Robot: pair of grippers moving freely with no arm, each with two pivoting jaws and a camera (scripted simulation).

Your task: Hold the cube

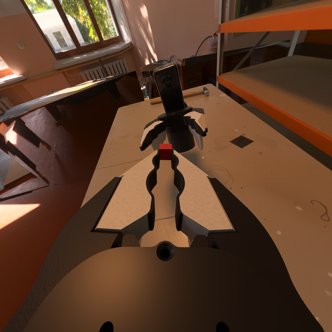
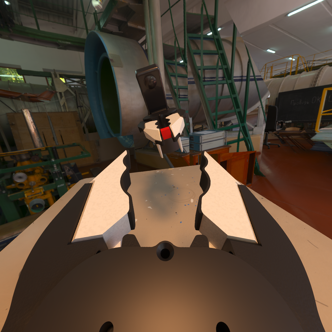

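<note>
The left gripper (image 1: 165, 154) has its two fingers drawn in tight on the red cube (image 1: 165, 151), which sits pinched right at the fingertips, one dark pad pressed against each side. The cube is up off the table (image 1: 251, 179); from the other side you can see it clamped between the same pale fingers with open air under it and the table edge below (image 2: 165, 133).

The right gripper (image 2: 165, 161) faces the left one from across the table, and its fingers stand wide apart with nothing between them but the speckled tabletop (image 2: 170, 197). Seen from the left gripper's side, it (image 1: 173, 143) hangs just past the cube, fingers splayed outward and pointing down and toward the cube, not touching it as far as I can tell.

Beyond the left jaws, past the right gripper, a hammer (image 1: 179, 97) with a wooden handle lies near the table's far edge. Off to the right of the left jaws there is a dark square patch (image 1: 241, 141) on the table and an orange-framed shelf (image 1: 269, 86) running alongside. A soft shadow (image 2: 158, 190) lies on the table between the right gripper's open fingers.
</note>
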